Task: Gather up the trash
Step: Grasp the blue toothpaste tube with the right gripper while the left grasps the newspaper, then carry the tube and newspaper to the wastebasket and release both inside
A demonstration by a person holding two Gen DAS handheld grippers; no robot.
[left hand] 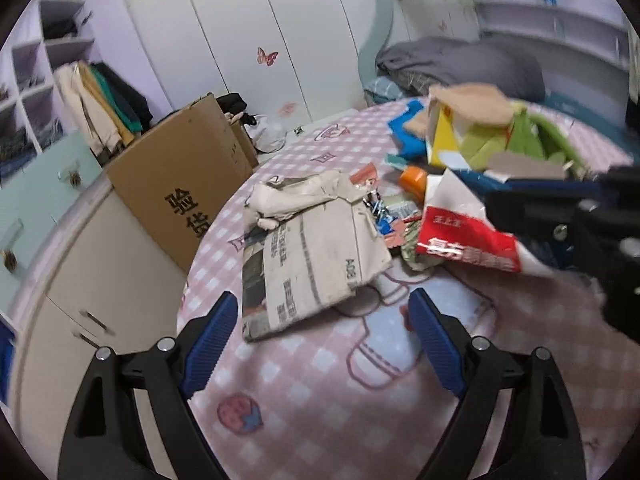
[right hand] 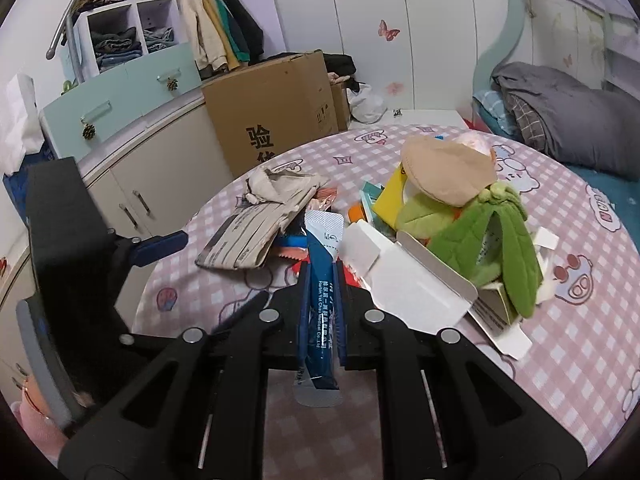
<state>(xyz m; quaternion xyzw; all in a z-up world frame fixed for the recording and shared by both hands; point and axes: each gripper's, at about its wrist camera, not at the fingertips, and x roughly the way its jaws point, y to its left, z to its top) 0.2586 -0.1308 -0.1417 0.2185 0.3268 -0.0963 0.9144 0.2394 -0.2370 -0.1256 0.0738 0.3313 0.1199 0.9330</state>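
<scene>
So the piece in hand is a dark blue foil sachet (right hand: 318,316) with white print down its length, pinched flat between the right gripper (right hand: 320,280) fingers, which are closed right down on it; its silvery crimped ends stick out past the fingers at both the far end and the near end. It's held up over the pink checked worktop (right hand: 560,360), just in front of the rest of the trash pile. That pile is the folded newspaper (left hand: 312,256) with a crumpled beige wad on top, a red-and-white snack bag (left hand: 468,240) beside it, a flattened white carton (right hand: 416,284), an orange lid (left hand: 414,178), small bits of wrapper between them, and behind that a green plush toy (right hand: 492,236) with a tan cap-like thing on it. The left gripper (left hand: 320,340) hovers just short of the newspaper's near corner with its blue fingers spread wide and nothing in them. I don't see a bin or bag in either view, so where the sachet goes is my guess only. My take on doing this bit well: keep the squeeze steady, since foil is slick and the grip looks to be across the sachet's narrow width, so it could slide out if tilted hard. For the left side, the newspaper lies flat, so I'd come in at that raised near edge instead of from above, and watch that the loose wrappers tucked against it don't get dragged off the worktop edge toward the cardboard box (left hand: 180,184).
</scene>
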